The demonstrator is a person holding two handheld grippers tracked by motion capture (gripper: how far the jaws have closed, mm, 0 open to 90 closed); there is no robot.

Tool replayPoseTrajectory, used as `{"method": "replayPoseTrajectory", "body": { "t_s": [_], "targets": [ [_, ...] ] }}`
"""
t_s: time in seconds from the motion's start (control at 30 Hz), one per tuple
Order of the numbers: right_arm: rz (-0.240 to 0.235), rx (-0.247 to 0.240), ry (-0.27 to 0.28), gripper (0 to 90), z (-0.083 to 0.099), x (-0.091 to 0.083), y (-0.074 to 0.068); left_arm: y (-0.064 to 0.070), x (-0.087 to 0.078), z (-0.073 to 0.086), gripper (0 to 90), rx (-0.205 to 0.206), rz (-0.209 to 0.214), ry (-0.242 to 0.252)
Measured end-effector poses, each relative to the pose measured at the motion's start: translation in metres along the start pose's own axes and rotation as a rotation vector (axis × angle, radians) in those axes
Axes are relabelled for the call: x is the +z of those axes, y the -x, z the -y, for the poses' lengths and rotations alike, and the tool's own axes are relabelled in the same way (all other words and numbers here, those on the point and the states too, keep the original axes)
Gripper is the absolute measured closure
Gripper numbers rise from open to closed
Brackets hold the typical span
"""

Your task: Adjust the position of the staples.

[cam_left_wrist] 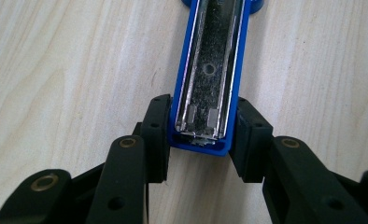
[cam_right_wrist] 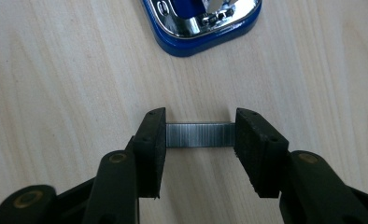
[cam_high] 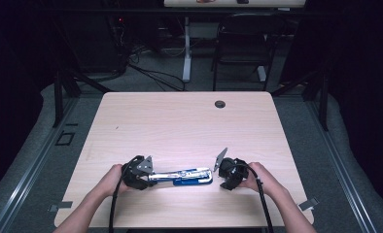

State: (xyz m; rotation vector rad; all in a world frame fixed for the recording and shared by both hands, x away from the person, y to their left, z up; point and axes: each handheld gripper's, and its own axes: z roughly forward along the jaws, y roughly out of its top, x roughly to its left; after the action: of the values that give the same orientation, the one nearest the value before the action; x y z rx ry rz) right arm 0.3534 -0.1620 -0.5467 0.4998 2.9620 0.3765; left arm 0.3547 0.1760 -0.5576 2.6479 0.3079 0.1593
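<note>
A blue and chrome stapler lies opened out flat near the table's front edge. In the left gripper view its blue top arm points away, metal channel facing up. My left gripper is shut on the near end of that arm, one pad on each side. My right gripper is shut on a grey strip of staples, held crosswise between the pads just above the wood. The stapler's chrome base end lies a short way beyond it. In the high view my right gripper sits just right of the stapler.
The light wooden table has a round cable hole near its far edge. A dark chair and a desk leg stand beyond the table. Both forearms come in from the front edge.
</note>
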Motion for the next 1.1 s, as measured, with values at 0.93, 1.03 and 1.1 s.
{"method": "replayPoseTrajectory", "body": {
  "t_s": [0.93,1.03,1.1],
  "targets": [
    [0.069,0.616,0.209,35.3,0.011,-0.007,0.003,0.000,0.000,0.000,63.0,0.002,0.002,0.000],
    [0.092,0.592,0.065,36.0,0.005,-0.007,0.003,0.000,0.000,0.000,62.9,0.002,0.002,0.000],
    [0.095,0.594,0.062,37.8,0.003,-0.004,0.002,-0.001,0.000,0.000,62.9,0.003,0.003,0.000]
  ]
}}
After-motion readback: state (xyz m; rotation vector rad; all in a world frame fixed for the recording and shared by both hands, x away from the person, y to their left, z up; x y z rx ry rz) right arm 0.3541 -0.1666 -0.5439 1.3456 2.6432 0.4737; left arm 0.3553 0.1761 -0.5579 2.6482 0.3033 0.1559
